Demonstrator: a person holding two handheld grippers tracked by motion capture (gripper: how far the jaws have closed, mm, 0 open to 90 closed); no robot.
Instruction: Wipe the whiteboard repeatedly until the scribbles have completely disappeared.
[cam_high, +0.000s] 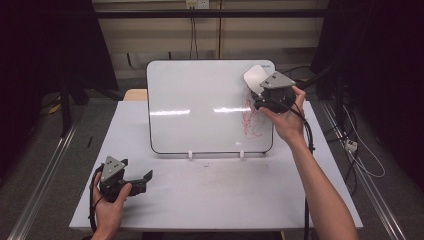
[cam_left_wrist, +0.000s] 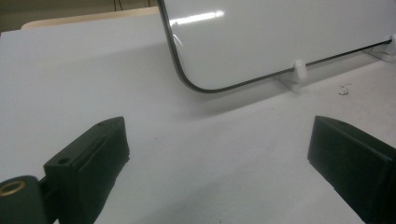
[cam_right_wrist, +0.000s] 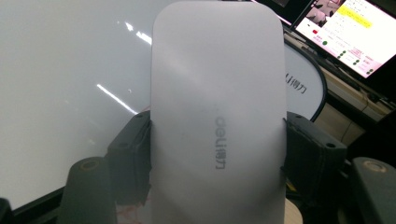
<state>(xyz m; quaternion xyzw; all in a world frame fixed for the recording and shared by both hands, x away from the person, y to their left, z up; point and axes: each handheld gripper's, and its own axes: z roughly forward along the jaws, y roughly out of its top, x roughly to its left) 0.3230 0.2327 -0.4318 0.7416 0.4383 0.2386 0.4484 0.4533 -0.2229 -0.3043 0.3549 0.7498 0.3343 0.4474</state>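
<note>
Up top, I had right gripper (cam_high: 260, 85) clamped on white eraser (cam_right_wrist: 217, 116), jaws pressing its two long sides; eraser sat at whiteboard (cam_high: 200, 100) upper right corner, just above red scribble (cam_high: 250, 117); whiteboard stood tilted on two white feet on table (cam_high: 225, 200); I kept left gripper (cam_high: 142, 179) low at near left of table, jaws wide apart, nothing between, well clear of whiteboard.

We see a white counter (cam_high: 210, 200) on grey floor (cam_high: 35, 165), flanked by metal rails (cam_high: 45, 170). Black curtains (cam_high: 45, 45) hang either side; cables (cam_high: 192, 35) run down what looks like a beige wall (cam_high: 150, 35).
</note>
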